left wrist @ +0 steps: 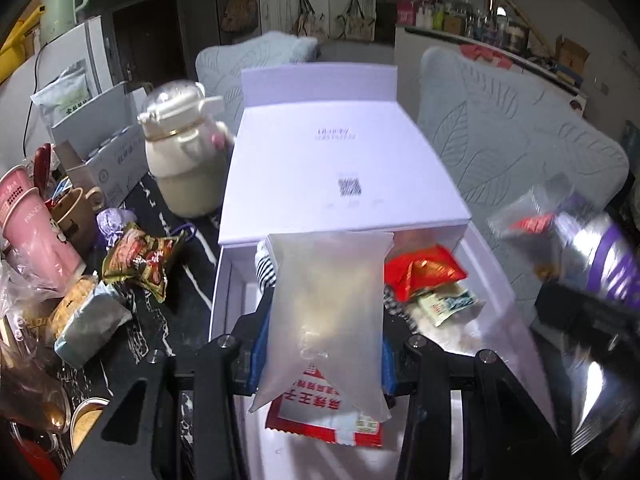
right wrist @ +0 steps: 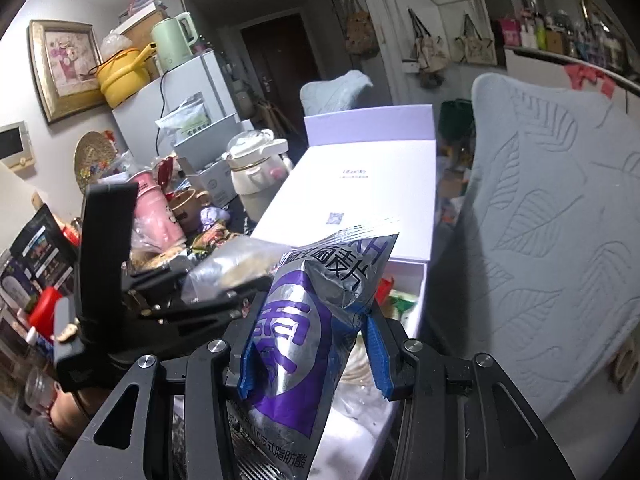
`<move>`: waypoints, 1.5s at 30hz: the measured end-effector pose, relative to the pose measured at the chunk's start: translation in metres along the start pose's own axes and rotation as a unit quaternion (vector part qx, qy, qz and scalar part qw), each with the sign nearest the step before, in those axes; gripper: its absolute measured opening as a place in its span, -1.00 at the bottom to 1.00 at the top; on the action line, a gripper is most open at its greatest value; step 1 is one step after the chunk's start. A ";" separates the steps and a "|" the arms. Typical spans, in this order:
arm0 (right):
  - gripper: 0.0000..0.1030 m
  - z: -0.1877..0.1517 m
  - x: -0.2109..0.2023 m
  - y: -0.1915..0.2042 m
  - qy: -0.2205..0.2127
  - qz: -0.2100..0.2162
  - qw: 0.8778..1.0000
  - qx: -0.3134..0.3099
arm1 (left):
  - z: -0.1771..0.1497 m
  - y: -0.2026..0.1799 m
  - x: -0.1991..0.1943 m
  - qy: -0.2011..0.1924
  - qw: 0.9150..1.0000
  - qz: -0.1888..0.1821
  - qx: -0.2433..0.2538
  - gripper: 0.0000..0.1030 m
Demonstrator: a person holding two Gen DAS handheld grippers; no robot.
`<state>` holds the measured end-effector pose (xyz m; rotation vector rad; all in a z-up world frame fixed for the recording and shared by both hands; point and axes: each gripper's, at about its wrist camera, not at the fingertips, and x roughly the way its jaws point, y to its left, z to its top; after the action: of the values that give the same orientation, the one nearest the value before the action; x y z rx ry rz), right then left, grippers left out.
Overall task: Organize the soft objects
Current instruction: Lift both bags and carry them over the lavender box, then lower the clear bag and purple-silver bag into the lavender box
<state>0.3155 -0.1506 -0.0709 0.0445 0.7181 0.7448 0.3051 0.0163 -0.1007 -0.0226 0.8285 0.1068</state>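
My left gripper (left wrist: 320,344) is shut on a translucent white snack packet (left wrist: 326,308) with a red-and-white end, held above the open drawer of a white box (left wrist: 224,304). The drawer holds a red packet (left wrist: 424,270), a small green-printed packet (left wrist: 446,304) and a striped cloth. My right gripper (right wrist: 314,354) is shut on a silver-and-purple snack bag (right wrist: 304,344), held over the drawer's near end. That bag shows blurred at the right edge of the left wrist view (left wrist: 600,264). The left gripper with its packet shows in the right wrist view (right wrist: 224,276).
The box's white lid (left wrist: 340,168) covers its far part. Left of the box on the dark table lie a brown-red snack packet (left wrist: 140,260), a wrapped biscuit pack (left wrist: 88,320), pink cups (left wrist: 36,232), a mug and a cream kettle (left wrist: 184,160). A grey cushioned chair (right wrist: 552,240) stands to the right.
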 end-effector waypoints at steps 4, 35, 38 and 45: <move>-0.14 0.004 0.010 -0.002 0.007 -0.001 1.000 0.000 | -0.003 0.001 0.010 0.007 1.000 0.015 0.009 -0.17; -0.12 -0.001 0.087 -0.016 0.087 -0.034 0.995 -0.037 | 0.007 0.009 0.036 0.033 0.998 0.046 0.008 0.58; -0.11 -0.002 0.089 -0.019 0.099 -0.036 0.994 -0.034 | 0.008 0.011 0.037 0.037 0.998 0.047 0.006 0.67; 0.00 0.001 0.086 -0.017 0.101 -0.049 0.993 -0.041 | 0.007 0.010 0.035 0.040 0.998 0.055 0.006 0.71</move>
<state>0.3703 -0.1080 -0.1248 -0.1429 0.8758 0.6897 0.3326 0.0297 -0.1217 0.0311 0.9095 0.2059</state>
